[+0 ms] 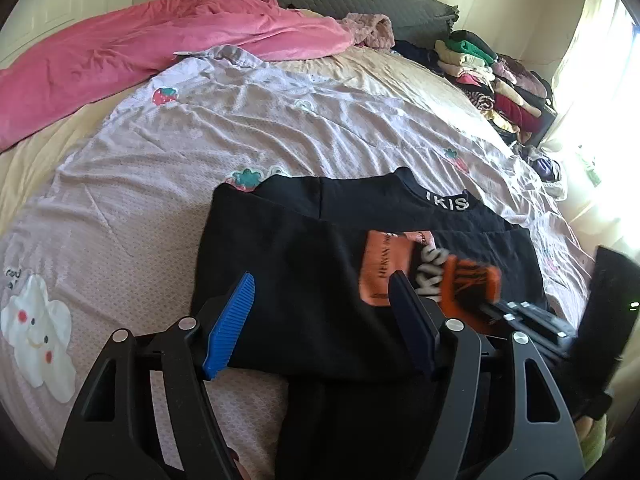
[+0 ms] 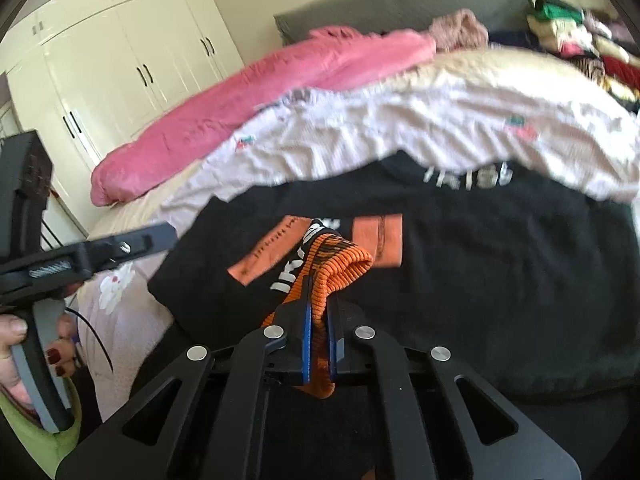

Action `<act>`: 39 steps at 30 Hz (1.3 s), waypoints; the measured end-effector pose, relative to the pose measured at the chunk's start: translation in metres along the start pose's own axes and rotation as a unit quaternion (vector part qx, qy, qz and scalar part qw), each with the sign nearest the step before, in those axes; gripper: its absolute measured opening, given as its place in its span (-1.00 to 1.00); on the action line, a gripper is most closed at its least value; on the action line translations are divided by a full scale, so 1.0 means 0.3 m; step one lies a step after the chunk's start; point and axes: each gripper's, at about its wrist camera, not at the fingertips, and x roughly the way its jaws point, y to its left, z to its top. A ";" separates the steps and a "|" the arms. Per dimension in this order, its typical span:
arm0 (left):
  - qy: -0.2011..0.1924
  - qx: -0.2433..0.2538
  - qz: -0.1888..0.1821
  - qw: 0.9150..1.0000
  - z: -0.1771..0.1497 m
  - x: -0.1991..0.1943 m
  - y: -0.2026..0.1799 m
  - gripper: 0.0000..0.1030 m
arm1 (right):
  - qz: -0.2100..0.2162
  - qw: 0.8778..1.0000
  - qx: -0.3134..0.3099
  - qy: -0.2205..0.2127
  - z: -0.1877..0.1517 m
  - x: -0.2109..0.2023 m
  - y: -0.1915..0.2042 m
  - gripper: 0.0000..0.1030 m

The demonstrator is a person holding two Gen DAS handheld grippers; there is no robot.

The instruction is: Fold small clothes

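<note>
Nearest in the left wrist view, the left gripper (image 1: pixel 320 320) hovers with its blue fingers spread wide and nothing between them, over the near edge of a black garment (image 1: pixel 304 280) lying partly folded on the bed. In the right wrist view, the right gripper (image 2: pixel 319 344) is clamped narrowly on an orange ribbed cuff (image 2: pixel 340 270) belonging to that same black garment (image 2: pixel 480 280), lifting it above an orange print panel (image 2: pixel 376 240). Only this view shows the grip itself; the left wrist view shows the cuff (image 1: pixel 472 280) blurred. The right wrist view alone shows the person's hand (image 2: pixel 24 344), nails painted red, around the other handle. Beyond lies a lilac sheet (image 1: pixel 240 128), then a pink blanket (image 1: pixel 140 48). The left wrist view shows a stack of folded clothes (image 1: pixel 492 76) clearly; the right wrist view blurs it. White wardrobe doors (image 2: pixel 120 52) stand farthest.
</note>
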 end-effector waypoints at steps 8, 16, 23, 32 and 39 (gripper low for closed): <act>-0.004 -0.009 -0.005 1.000 0.018 -0.008 0.023 0.20 | -0.082 0.994 -0.044 -0.062 0.120 -0.178 -0.035 -0.91; -0.002 -0.005 -0.005 1.000 0.018 -0.002 0.004 0.20 | -0.148 0.986 -0.026 -0.078 0.134 -0.260 -0.170 -0.91; 0.004 0.011 -0.002 1.000 0.013 0.023 -0.048 0.20 | -0.156 0.984 0.010 -0.080 0.098 -0.274 -0.253 -0.91; 0.001 0.029 0.007 1.000 0.029 0.085 -0.135 0.20 | -0.182 0.980 0.000 -0.082 0.091 -0.271 -0.257 -0.91; 0.021 0.050 0.000 0.999 0.047 0.174 -0.206 0.20 | -0.179 0.980 0.020 -0.080 0.081 -0.280 -0.296 -0.91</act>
